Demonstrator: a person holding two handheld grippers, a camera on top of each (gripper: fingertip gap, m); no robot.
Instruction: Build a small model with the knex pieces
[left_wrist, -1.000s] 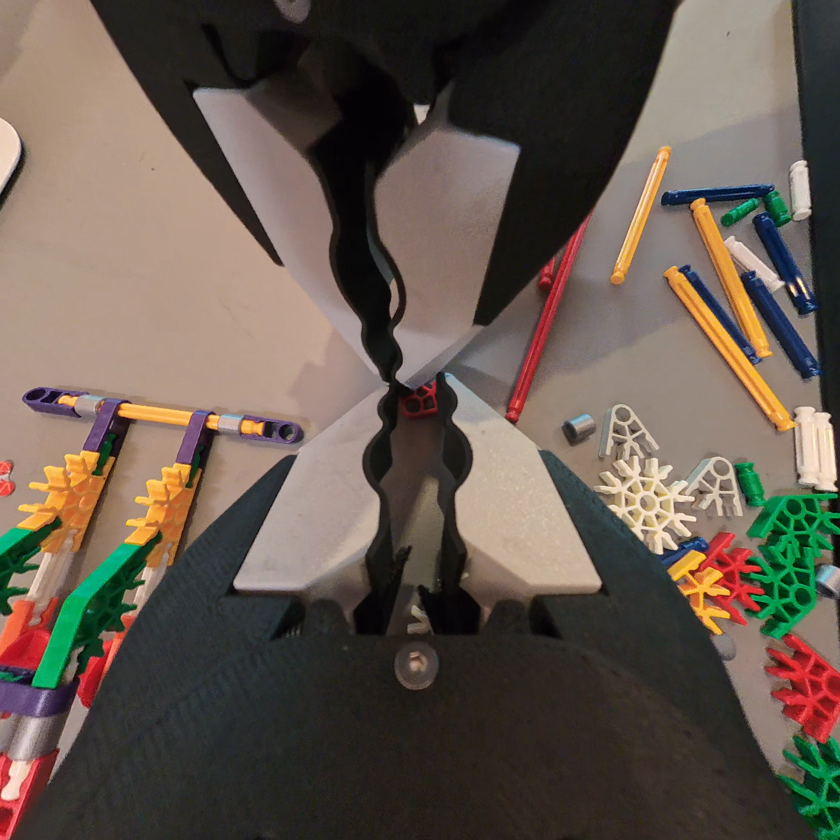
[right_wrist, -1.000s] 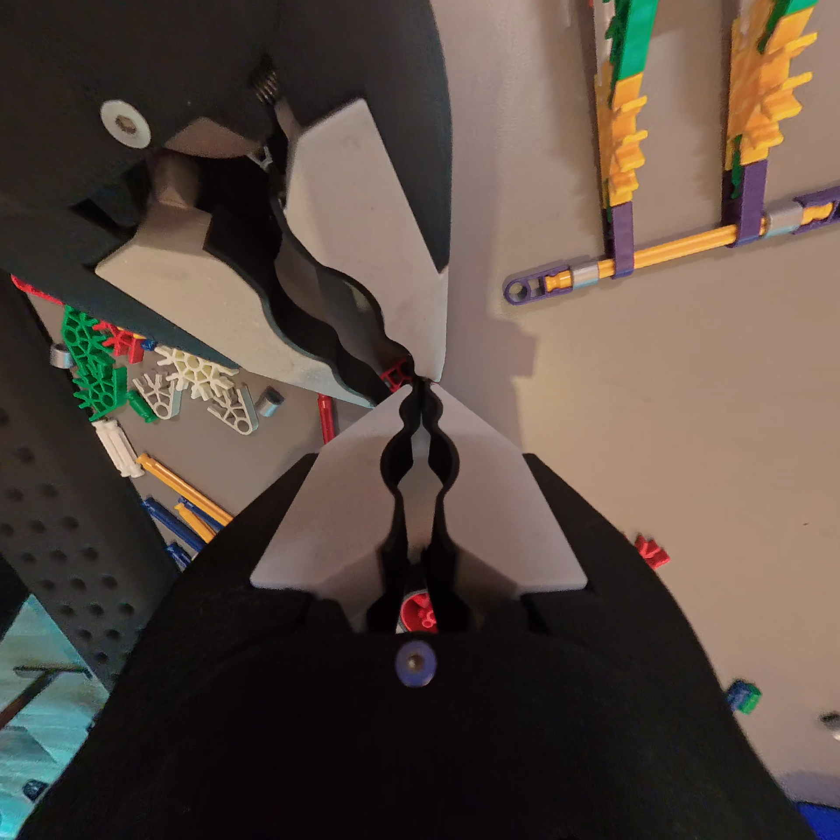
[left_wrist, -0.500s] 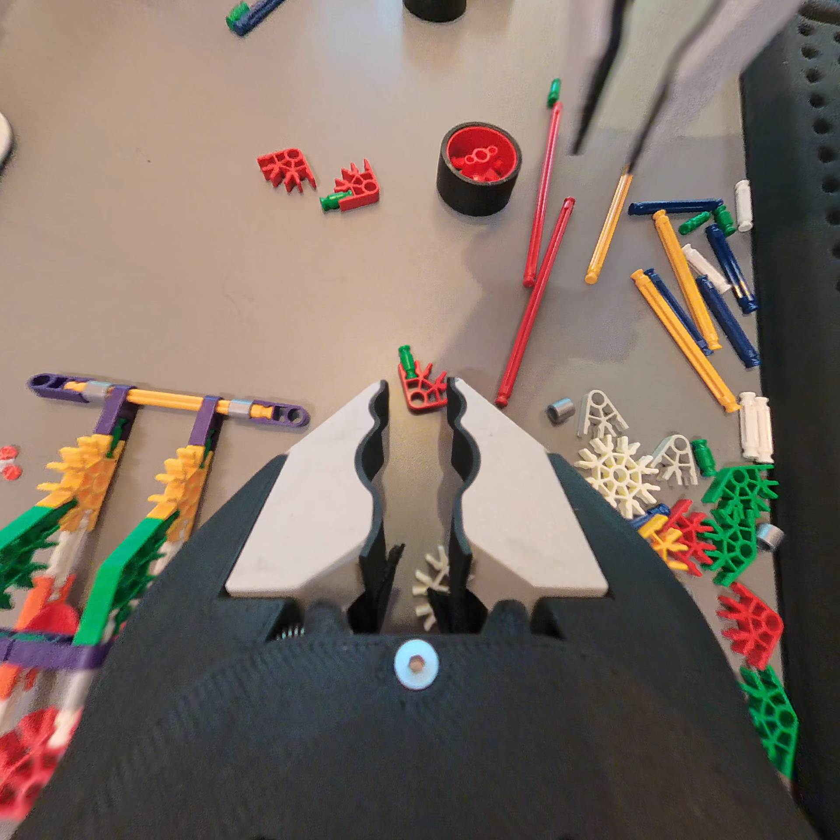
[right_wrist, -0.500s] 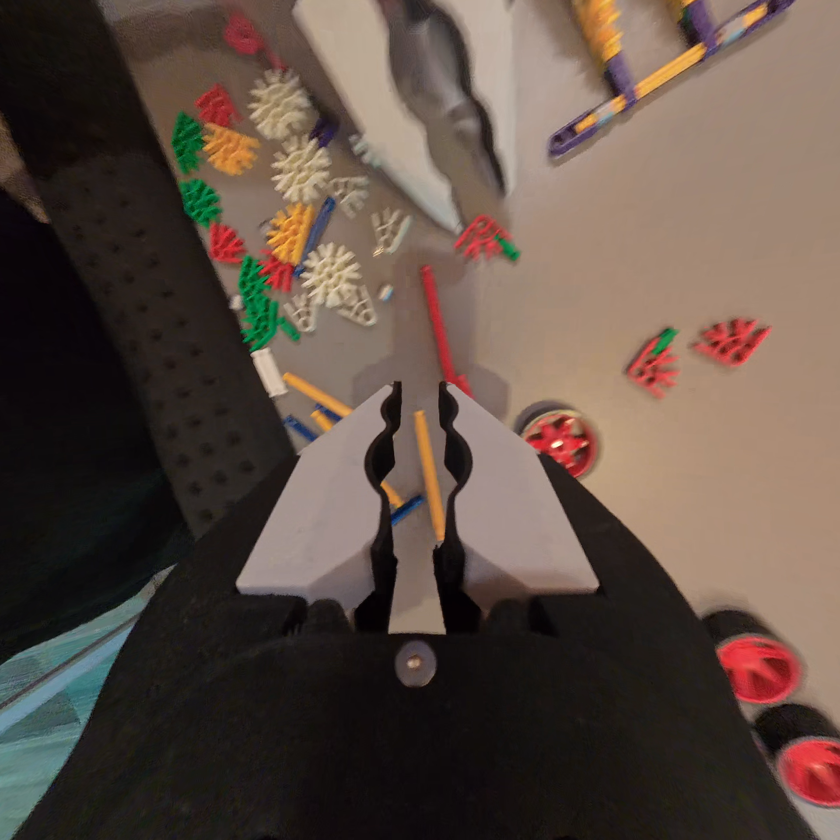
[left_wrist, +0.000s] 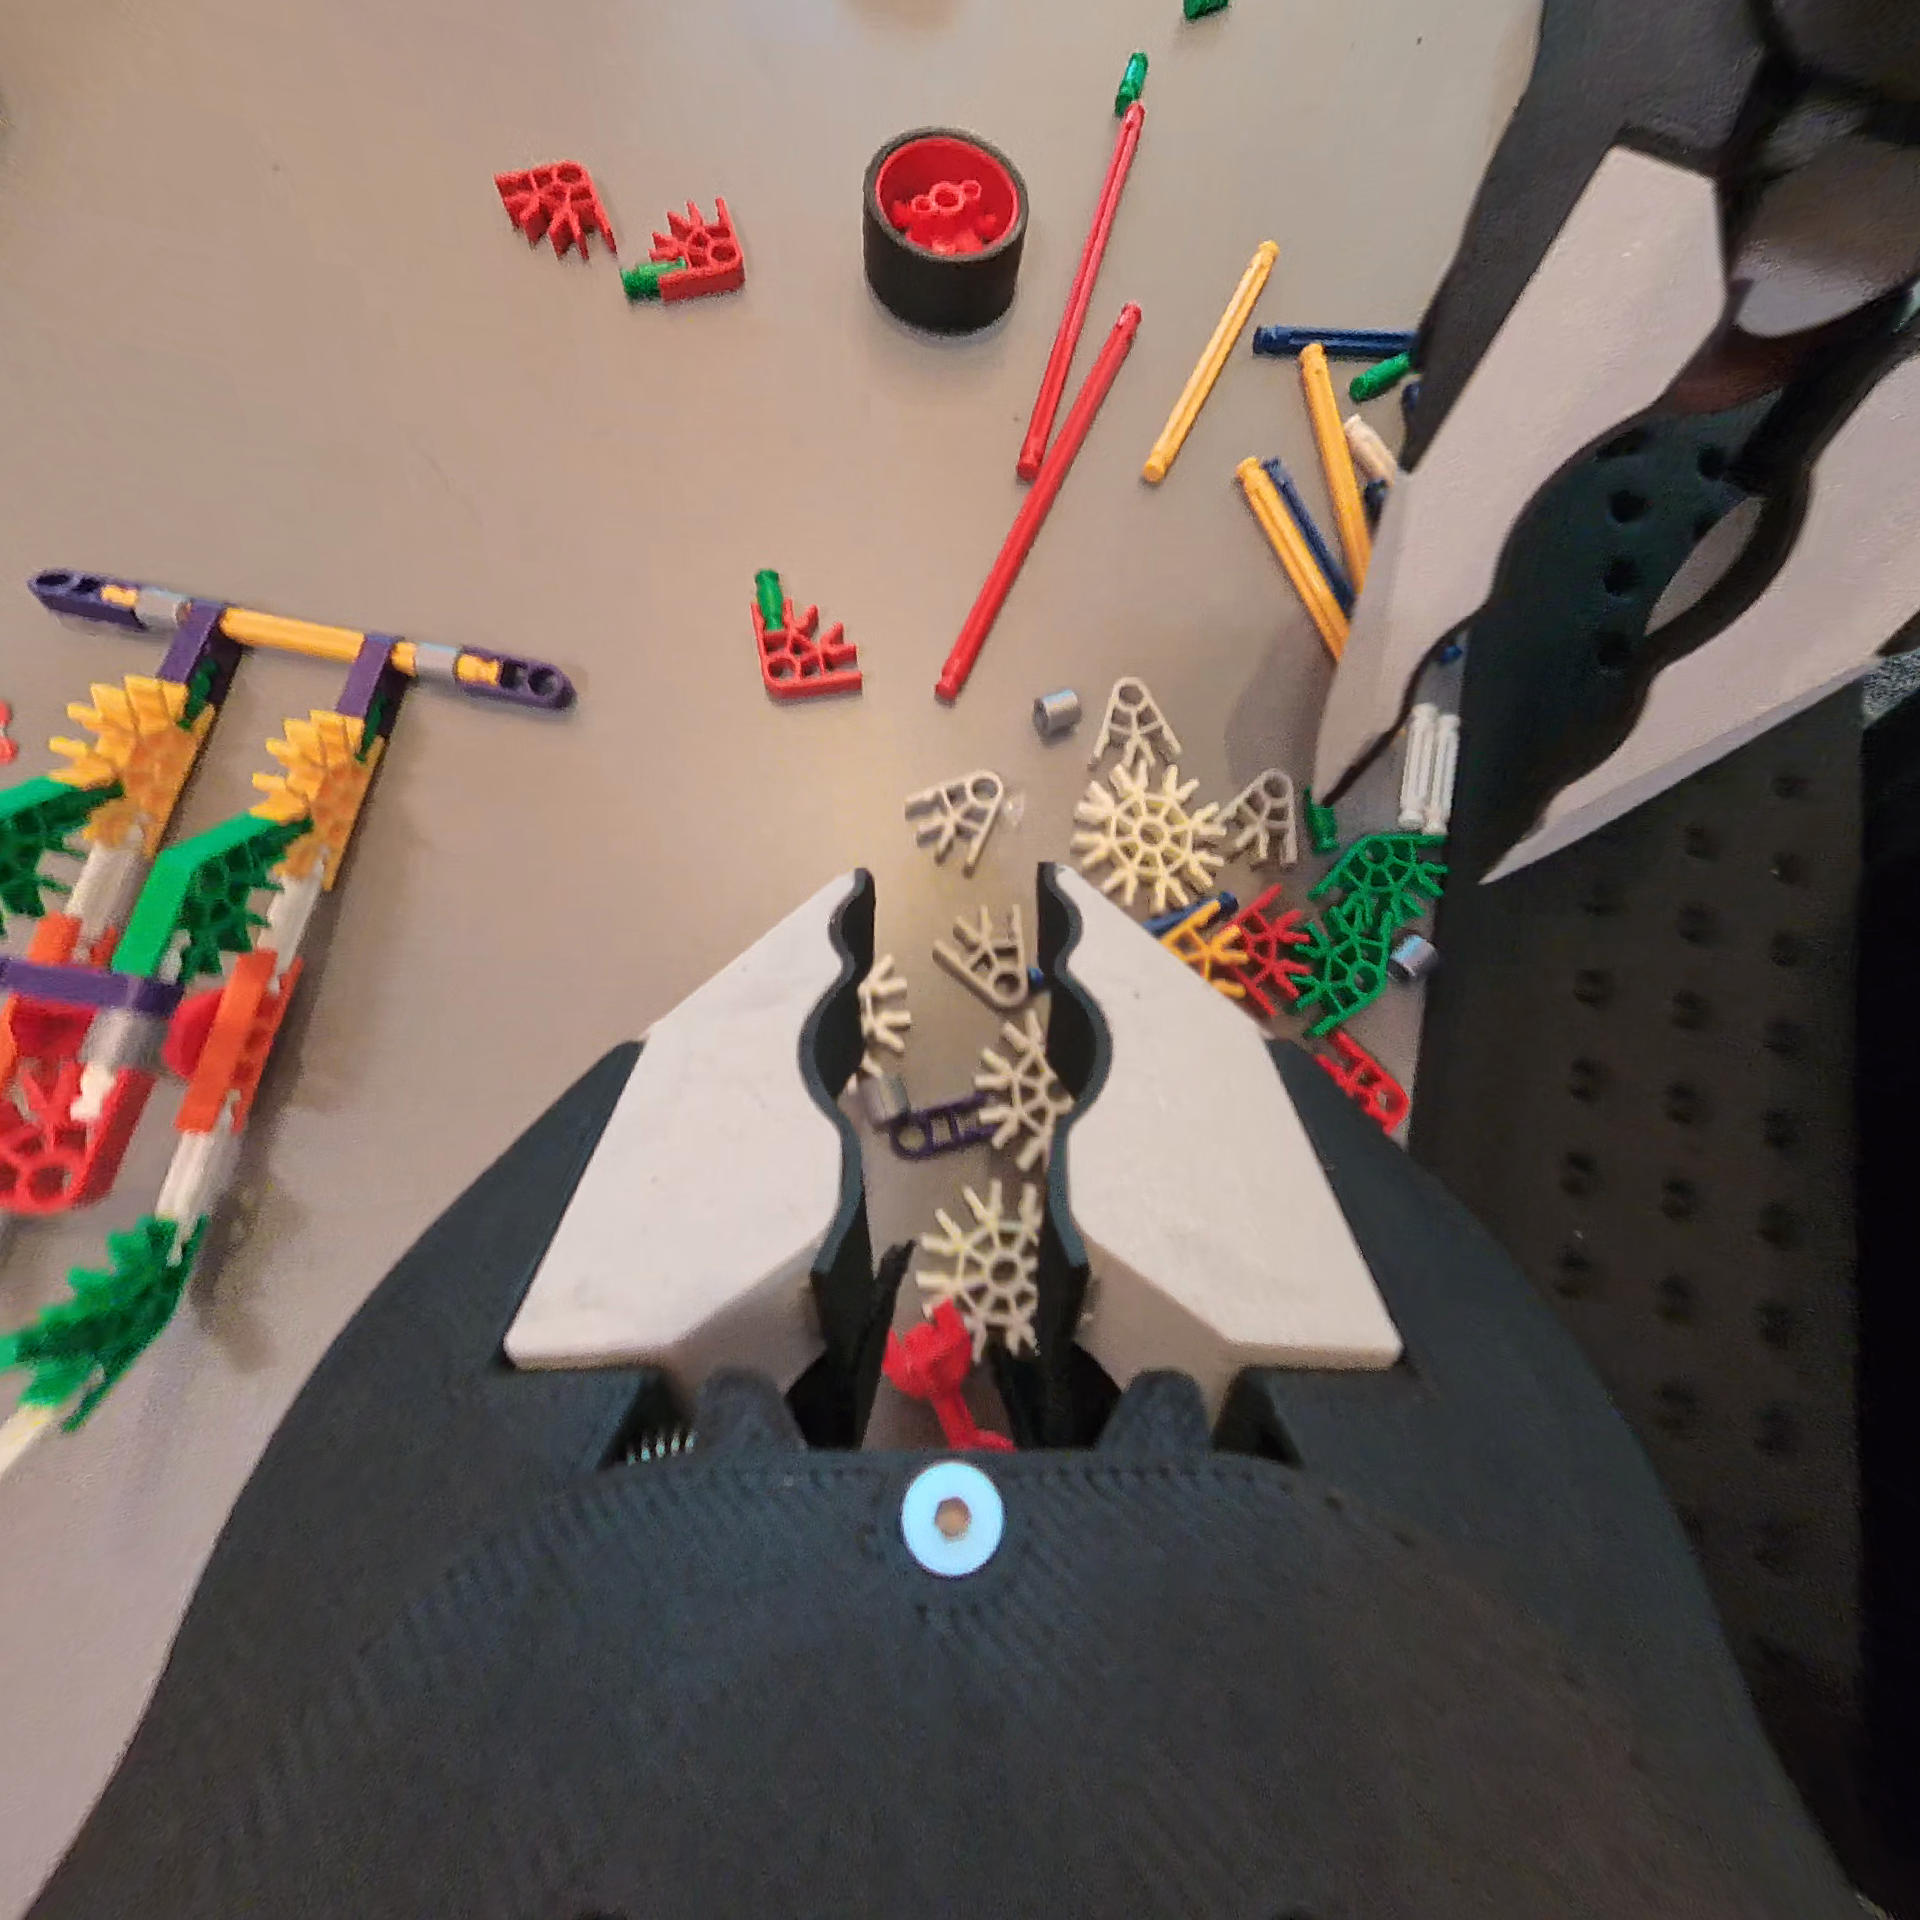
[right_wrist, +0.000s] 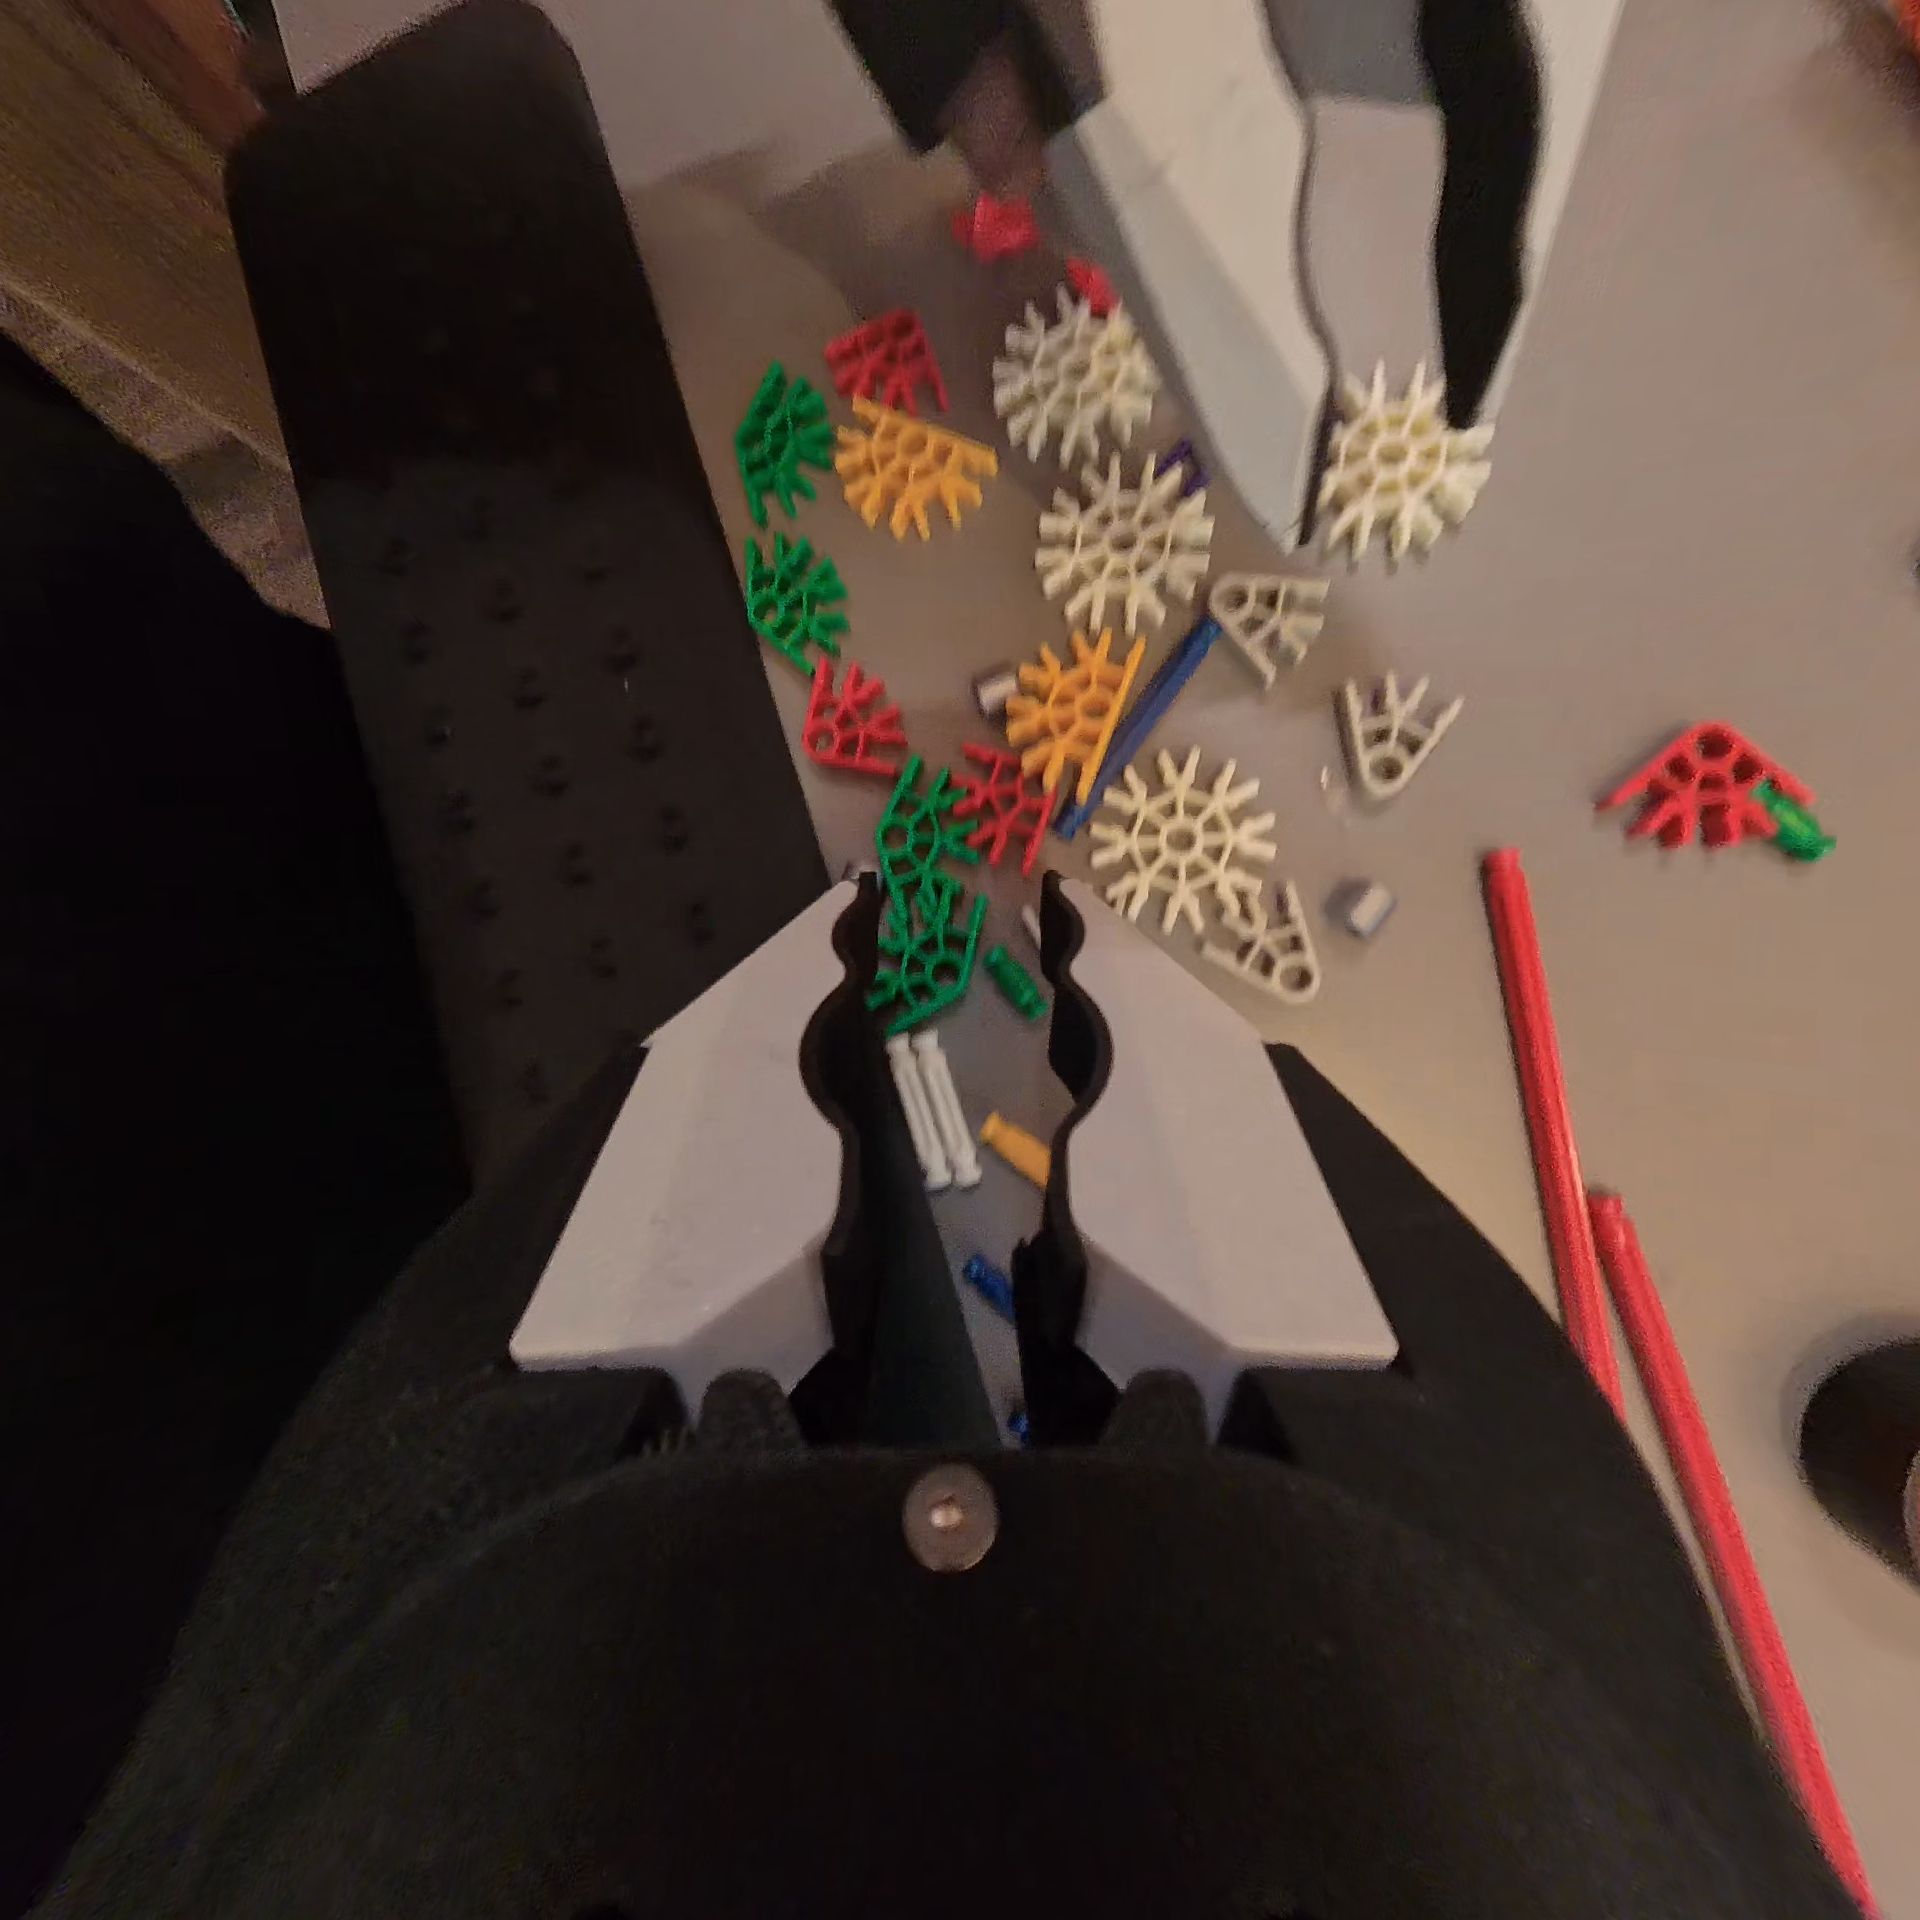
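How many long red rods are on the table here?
2. One red rod lies right of the black wheel; the other red rod lies beside it, nearer the left tongs. More may hide under tongs.

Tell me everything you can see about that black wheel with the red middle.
The black wheel lies flat on the grey table, far from both grippers. It looks like a thick, matte rubber tyre around a glossy red plastic hub with small holes at its centre. It stands alone: the long red rods lie just beside it, apparently not touching.
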